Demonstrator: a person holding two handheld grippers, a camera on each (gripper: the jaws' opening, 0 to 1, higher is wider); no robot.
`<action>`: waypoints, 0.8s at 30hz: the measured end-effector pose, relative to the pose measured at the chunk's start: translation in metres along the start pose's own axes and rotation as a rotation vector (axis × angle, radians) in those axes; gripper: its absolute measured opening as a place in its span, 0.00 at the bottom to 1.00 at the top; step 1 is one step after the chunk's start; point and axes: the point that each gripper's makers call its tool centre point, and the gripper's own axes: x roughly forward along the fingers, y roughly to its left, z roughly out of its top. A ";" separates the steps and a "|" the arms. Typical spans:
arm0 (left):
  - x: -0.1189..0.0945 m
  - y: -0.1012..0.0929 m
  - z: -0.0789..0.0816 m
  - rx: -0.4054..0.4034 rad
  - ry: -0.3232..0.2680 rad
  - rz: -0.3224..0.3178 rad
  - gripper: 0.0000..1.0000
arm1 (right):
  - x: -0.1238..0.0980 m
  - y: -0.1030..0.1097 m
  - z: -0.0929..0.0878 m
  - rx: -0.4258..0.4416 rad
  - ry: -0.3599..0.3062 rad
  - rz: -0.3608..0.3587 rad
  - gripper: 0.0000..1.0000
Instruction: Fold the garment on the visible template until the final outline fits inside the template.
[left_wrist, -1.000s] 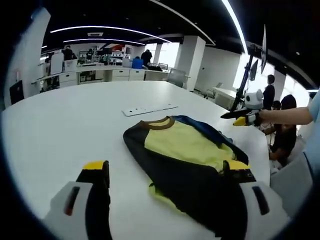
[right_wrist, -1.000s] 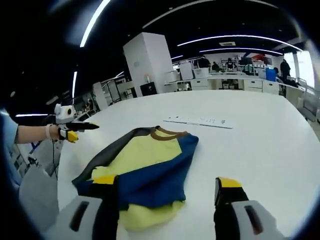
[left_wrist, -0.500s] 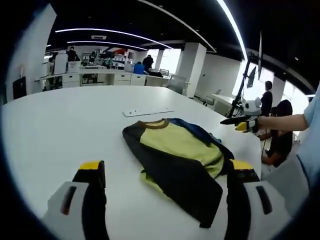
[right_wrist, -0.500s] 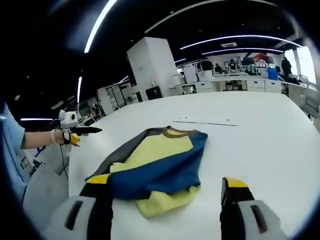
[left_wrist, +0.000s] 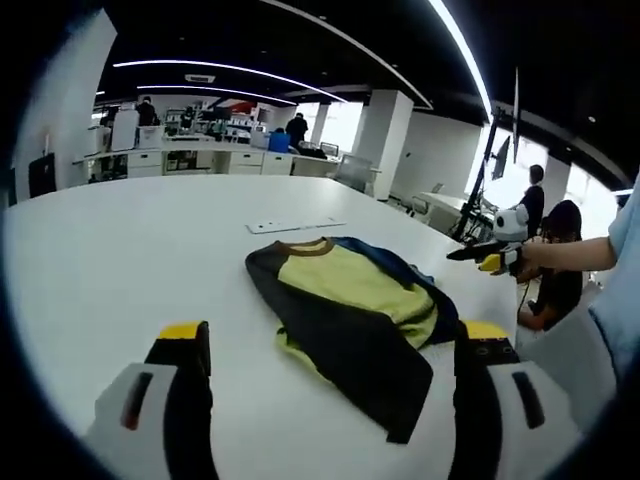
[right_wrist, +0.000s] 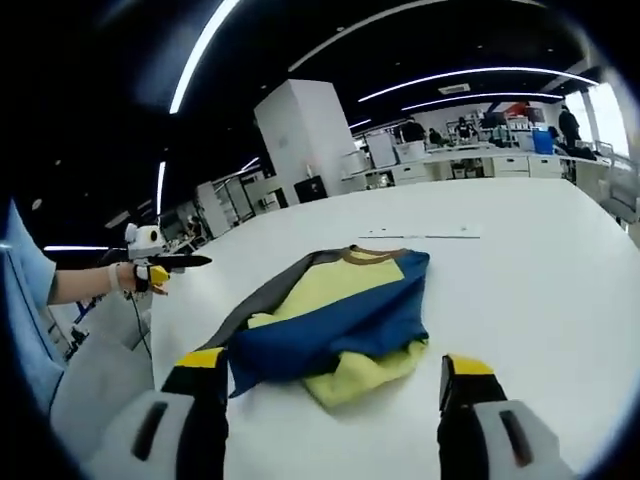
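A broad white table (left_wrist: 120, 250) takes up most of both views, standing in an open office with white pillars, strip lights overhead and rows of desks and cabinets far behind. In the left gripper view two people stand or sit off past the table's far right edge.

On the table lies the garment (left_wrist: 345, 315), a T-shirt with a yellow front, a brown collar, a dark sleeve and a blue sleeve. It is folded in on itself: in the left gripper view the dark sleeve lies across the near side of the yellow body, and in the right gripper view the same shirt (right_wrist: 335, 315) shows its blue sleeve laid over the yellow, with a yellow hem sticking out at the near edge. The table around it is bare and nothing lies on top of it. Beyond the collar, well apart from the shirt, lies a long thin white strip (left_wrist: 295, 224), seen again in the right gripper view (right_wrist: 420, 233).

The left gripper (left_wrist: 330, 345) hangs above the table with its yellow-tipped jaws spread wide, gripping nothing; the shirt lies between and beyond them, untouched. The right gripper (right_wrist: 328, 368) is likewise wide apart and empty, held back from the shirt's near edge. Each gripper also appears in the other's view, held out at the end of a bare forearm, off to the shirt's side and clear of it, its jaws too small to judge there.
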 end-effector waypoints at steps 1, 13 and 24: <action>0.000 0.000 0.000 -0.001 0.000 0.001 0.99 | 0.000 0.001 -0.001 0.000 0.001 0.000 0.87; -0.009 -0.001 -0.005 -0.008 -0.008 0.018 0.98 | 0.007 0.035 -0.017 0.045 0.008 0.087 0.70; -0.017 -0.005 -0.007 -0.026 -0.024 0.029 0.97 | 0.031 0.080 -0.050 0.060 0.120 0.210 0.38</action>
